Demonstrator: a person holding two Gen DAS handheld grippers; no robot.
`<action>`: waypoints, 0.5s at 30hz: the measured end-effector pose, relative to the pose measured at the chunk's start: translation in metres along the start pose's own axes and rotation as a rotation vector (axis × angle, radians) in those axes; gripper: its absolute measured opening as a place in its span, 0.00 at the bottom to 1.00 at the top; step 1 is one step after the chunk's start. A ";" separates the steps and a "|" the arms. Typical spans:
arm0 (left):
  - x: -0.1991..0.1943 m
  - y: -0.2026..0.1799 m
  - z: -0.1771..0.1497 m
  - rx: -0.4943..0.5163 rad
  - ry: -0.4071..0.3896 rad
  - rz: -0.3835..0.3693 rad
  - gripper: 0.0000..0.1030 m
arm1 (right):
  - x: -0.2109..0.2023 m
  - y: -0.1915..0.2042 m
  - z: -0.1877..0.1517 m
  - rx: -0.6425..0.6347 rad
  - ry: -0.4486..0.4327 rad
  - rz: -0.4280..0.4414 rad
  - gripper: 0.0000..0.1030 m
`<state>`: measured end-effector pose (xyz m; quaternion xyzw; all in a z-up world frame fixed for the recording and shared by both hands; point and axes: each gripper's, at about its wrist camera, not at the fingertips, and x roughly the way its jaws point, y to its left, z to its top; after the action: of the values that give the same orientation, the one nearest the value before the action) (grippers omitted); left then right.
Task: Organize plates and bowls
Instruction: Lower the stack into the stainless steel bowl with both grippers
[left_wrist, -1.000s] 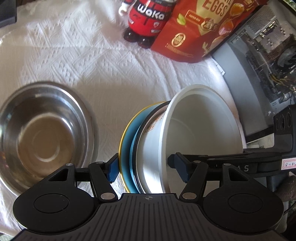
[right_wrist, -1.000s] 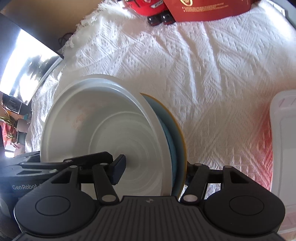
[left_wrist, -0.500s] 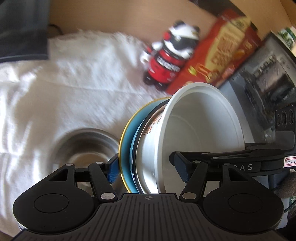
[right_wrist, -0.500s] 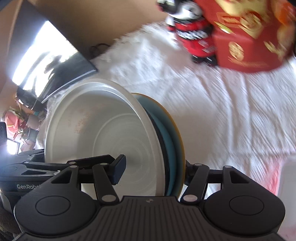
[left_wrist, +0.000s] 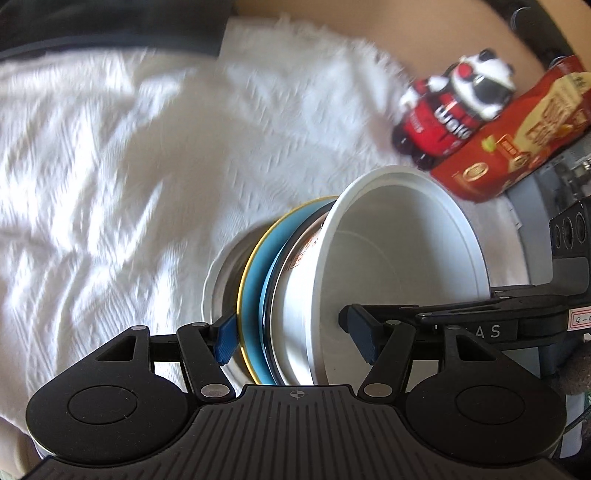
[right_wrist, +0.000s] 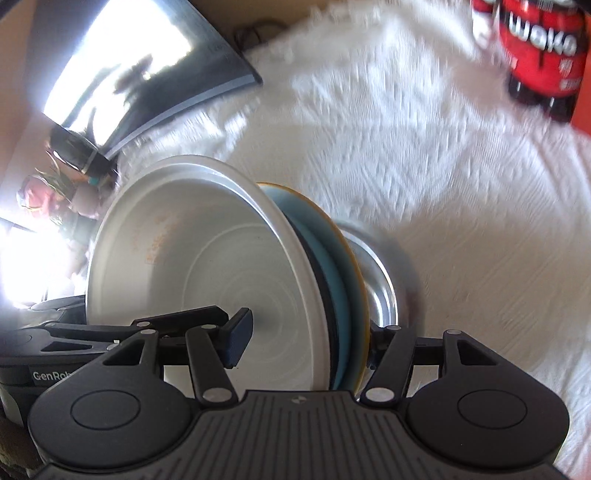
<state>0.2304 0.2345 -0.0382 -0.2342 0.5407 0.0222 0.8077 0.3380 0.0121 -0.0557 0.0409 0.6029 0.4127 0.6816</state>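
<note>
A: What are your two grippers doing right now?

B: Your left gripper (left_wrist: 295, 328) is pinching a nested stack by its edge. One blue finger pad (left_wrist: 225, 338) presses the underside of the blue plate with the yellow rim (left_wrist: 253, 291); the other pad sits inside the white bowl (left_wrist: 399, 251). Your right gripper (right_wrist: 306, 336) pinches the same stack from the opposite side, with one dark pad (right_wrist: 238, 338) inside the bowl and the other finger behind the plate, mostly hidden.

A: How is the stack arranged?

B: The white bowl sits in a dark-rimmed dish, barely visible, and that sits on the blue plate. The whole stack is tipped on edge in both views: in the left wrist view the bowl's mouth opens toward 3 o'clock, in the right wrist view toward 9 o'clock.

A: Where is the steel bowl?

B: The steel bowl (right_wrist: 380, 288) lies on the white cloth (left_wrist: 110, 166) directly behind the blue plate. In the left wrist view only a sliver of its rim shows at 9 o'clock of the stack. Whether the plate touches it, you cannot tell from here.

A: Anything else around?

B: At 1 o'clock in the left view stand a red figure bottle (left_wrist: 447, 110) and, just beside it, a red food packet (left_wrist: 517, 136). At 10 o'clock in the right view lies a glossy dark panel (right_wrist: 140, 74). The cloth and far things are blurred.
</note>
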 end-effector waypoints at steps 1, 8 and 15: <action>0.004 0.004 -0.001 -0.005 0.012 -0.002 0.64 | 0.007 -0.002 -0.001 0.010 0.017 -0.005 0.58; 0.021 0.015 -0.005 -0.006 0.049 -0.017 0.63 | 0.036 -0.017 -0.013 0.069 0.083 -0.025 0.57; 0.027 0.023 -0.002 -0.017 0.045 -0.024 0.56 | 0.038 -0.015 -0.009 0.046 0.059 -0.060 0.57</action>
<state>0.2334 0.2480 -0.0710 -0.2479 0.5556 0.0119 0.7936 0.3357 0.0215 -0.0960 0.0264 0.6330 0.3791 0.6745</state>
